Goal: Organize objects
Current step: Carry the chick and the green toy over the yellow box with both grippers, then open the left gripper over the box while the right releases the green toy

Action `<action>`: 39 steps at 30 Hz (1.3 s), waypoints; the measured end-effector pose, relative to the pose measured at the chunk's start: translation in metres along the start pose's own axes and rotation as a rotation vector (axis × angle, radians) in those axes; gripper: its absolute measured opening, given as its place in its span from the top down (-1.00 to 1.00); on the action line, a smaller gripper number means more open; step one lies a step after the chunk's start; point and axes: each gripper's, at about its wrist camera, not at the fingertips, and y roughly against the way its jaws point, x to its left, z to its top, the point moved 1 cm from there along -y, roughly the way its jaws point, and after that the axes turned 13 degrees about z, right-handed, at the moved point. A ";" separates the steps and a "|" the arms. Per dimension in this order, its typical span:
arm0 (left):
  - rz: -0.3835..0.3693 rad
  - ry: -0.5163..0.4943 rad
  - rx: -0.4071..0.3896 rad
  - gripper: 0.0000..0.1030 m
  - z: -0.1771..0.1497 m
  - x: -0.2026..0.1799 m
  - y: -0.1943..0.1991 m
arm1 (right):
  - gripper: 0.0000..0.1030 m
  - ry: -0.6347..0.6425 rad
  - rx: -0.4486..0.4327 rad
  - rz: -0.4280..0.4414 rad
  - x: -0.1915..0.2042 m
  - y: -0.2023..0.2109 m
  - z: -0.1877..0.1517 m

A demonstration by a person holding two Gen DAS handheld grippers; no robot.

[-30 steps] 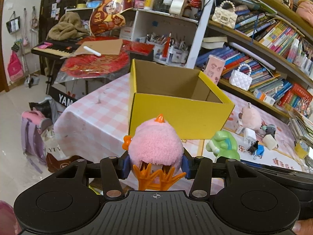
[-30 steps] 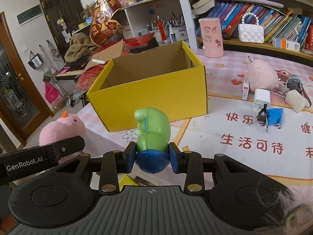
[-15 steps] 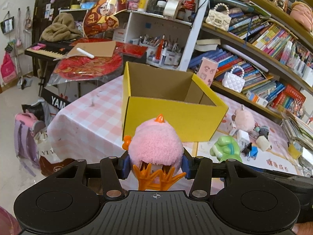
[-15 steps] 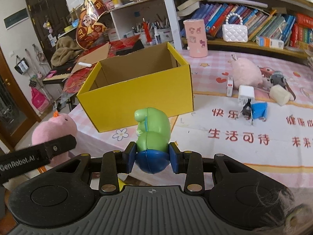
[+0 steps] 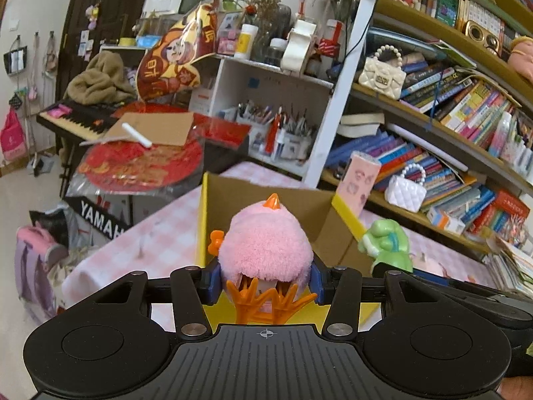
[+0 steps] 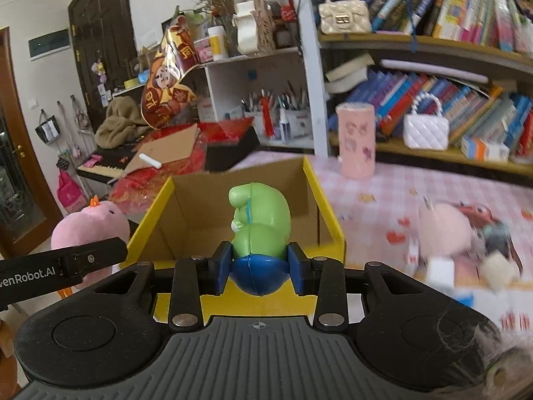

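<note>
Yellow box [image 6: 328,223] now closer; left tool [image 5: 265,283] clamps pink plush [image 5: 265,250], right tool [image 6: 260,270] clamps green toy [image 6: 260,220].

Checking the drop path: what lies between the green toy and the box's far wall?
Only bare box interior, in the right wrist view: green toy, yellow box.

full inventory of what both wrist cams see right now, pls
pink plush chick: 1, pink with orange beak and feet, clamped in left gripper, at the box
green toy figure: 1, green on blue base, clamped in right gripper, over the box
cardboard box: 1, yellow outside, brown inside, open, on table
tablecloth: 1, pink checked
pink cylinder: 1, behind box
white quilted purse: 1, lower shelf
pink plush: 1, right of box, blurred
left gripper: black, blue pads
right gripper: black, blue pads
</note>
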 end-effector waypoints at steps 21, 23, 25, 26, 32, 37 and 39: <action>0.109 -0.059 0.127 0.07 0.012 -0.034 -0.108 | 0.35 0.232 0.237 0.112 -0.039 -0.120 0.023; 0.119 -0.071 0.133 0.07 0.012 -0.035 -0.114 | 0.35 0.246 0.265 0.122 -0.041 -0.127 0.022; 0.130 -0.084 0.139 0.07 0.012 -0.037 -0.120 | 0.35 0.257 0.288 0.128 -0.042 -0.133 0.023; 0.135 -0.091 0.144 0.07 0.012 -0.037 -0.123 | 0.35 0.265 0.298 0.130 -0.043 -0.136 0.023; 0.156 -0.140 0.146 0.06 0.010 -0.042 -0.133 | 0.35 0.300 0.359 0.141 -0.045 -0.148 0.019; 0.167 -0.185 0.134 0.04 0.008 -0.046 -0.134 | 0.35 0.304 0.408 0.155 -0.045 -0.154 0.009; 0.172 -0.207 0.128 0.04 0.006 -0.047 -0.134 | 0.35 0.291 0.403 0.158 -0.045 -0.154 0.008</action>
